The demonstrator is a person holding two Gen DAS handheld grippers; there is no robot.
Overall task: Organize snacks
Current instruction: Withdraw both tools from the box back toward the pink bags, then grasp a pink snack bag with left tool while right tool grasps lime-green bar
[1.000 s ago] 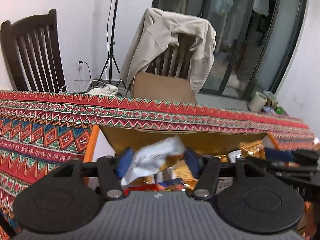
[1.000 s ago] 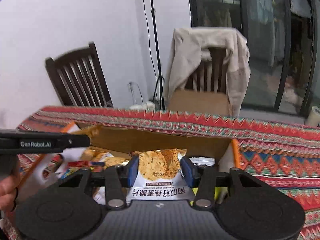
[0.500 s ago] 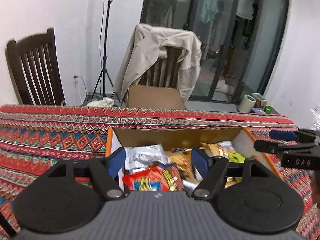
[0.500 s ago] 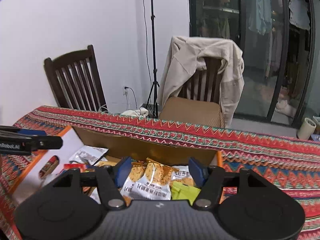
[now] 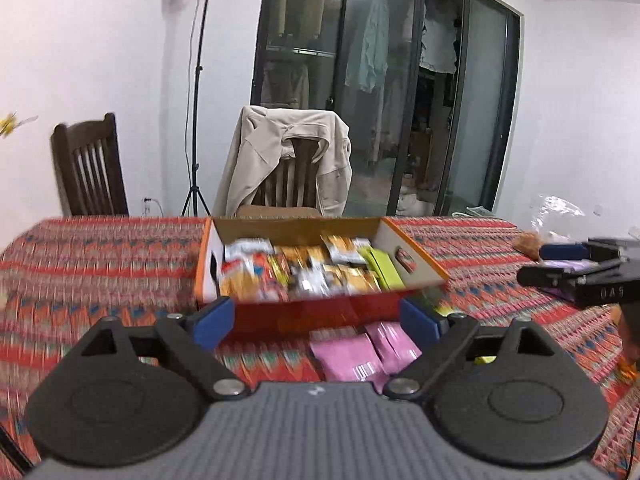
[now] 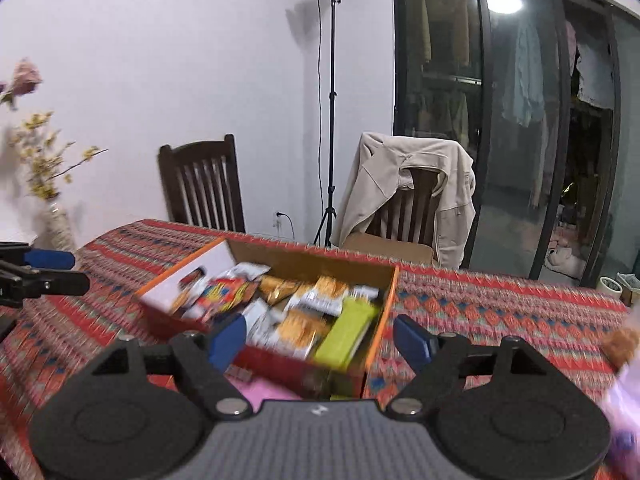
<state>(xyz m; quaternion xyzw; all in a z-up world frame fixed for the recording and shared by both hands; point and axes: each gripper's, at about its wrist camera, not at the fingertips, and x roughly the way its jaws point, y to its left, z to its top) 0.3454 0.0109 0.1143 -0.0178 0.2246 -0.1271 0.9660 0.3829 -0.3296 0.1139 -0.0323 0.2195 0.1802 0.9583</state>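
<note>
An orange cardboard box (image 5: 416,258) full of mixed snack packets (image 5: 304,268) stands on the patterned tablecloth; it also shows in the right wrist view (image 6: 384,312). My left gripper (image 5: 316,322) is open and empty, raised in front of the box's near wall. Pink packets (image 5: 360,354) lie on the cloth just below it. My right gripper (image 6: 318,338) is open and empty, raised over the box's near right corner. The right gripper also shows at the right edge of the left wrist view (image 5: 580,276).
Two wooden chairs stand behind the table, one (image 5: 296,164) draped with a beige jacket, one (image 5: 90,168) bare. A light stand (image 6: 330,120) is by the wall. A vase with flowers (image 6: 52,200) is far left. A clear bag with snacks (image 5: 548,224) lies at the table's right.
Both grippers let go of their snack packets into the box, opened wide, and pulled back and up away from the box.
</note>
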